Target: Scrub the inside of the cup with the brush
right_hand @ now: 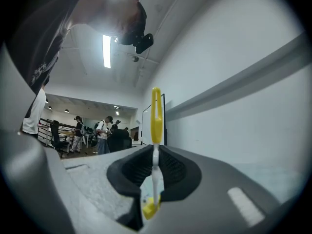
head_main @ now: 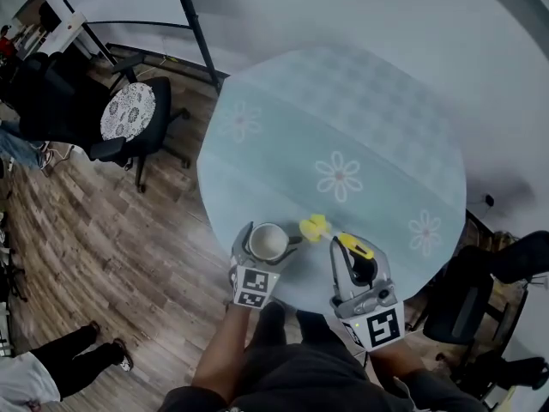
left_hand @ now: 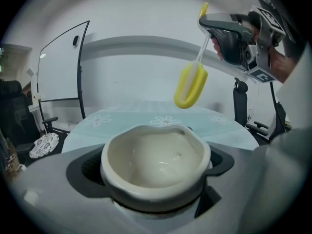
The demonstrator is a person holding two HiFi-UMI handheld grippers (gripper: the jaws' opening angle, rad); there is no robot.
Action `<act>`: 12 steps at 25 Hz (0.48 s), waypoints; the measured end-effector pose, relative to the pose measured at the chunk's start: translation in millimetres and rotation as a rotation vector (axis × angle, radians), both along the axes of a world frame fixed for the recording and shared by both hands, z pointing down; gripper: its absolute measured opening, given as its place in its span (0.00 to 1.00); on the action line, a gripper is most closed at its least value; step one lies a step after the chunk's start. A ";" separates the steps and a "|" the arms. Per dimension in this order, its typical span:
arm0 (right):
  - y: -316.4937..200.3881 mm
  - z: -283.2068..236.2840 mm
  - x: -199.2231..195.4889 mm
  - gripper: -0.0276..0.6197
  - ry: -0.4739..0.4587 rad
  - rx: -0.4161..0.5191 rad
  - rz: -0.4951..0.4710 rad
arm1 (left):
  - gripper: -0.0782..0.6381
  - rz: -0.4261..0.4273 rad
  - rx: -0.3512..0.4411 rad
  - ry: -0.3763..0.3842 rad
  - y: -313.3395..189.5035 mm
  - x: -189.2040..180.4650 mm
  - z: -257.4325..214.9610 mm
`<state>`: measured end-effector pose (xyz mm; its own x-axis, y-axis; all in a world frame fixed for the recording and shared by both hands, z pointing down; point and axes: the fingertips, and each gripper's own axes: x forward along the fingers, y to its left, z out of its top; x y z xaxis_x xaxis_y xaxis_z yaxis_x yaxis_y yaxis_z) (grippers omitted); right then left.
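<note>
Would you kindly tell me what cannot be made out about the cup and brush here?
Base of the cup: left gripper view, hidden by the left gripper, shut on it.
Head of the brush: right gripper view, mostly behind the right gripper clamping its handle.
Whether the cup is resting or lifted: head view, too small.

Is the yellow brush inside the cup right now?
No, in the left gripper view the brush hangs in the air above the cup, clear of its rim.

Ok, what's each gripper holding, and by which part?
The left gripper clamps the cup by its outer wall, below the rim. The right gripper pinches the brush by its thin handle, yellow head free.
</note>
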<state>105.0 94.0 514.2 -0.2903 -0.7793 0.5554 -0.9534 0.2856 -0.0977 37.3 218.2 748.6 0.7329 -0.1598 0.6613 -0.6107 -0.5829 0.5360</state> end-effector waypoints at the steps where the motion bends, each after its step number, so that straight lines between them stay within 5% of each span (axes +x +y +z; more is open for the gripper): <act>1: 2.6 4.8 5.5 0.10 0.003 -0.009 0.007 | 0.90 0.001 -0.005 0.000 1.9 4.2 3.9; 12: 16.7 29.0 36.8 0.10 0.021 -0.054 0.025 | 0.90 -0.019 -0.005 -0.033 24.9 23.4 38.5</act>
<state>141.8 110.7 543.2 -0.2591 -0.7549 0.6025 -0.9621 0.2566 -0.0922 60.7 243.2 787.0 0.7075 -0.1702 0.6859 -0.6390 -0.5685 0.5181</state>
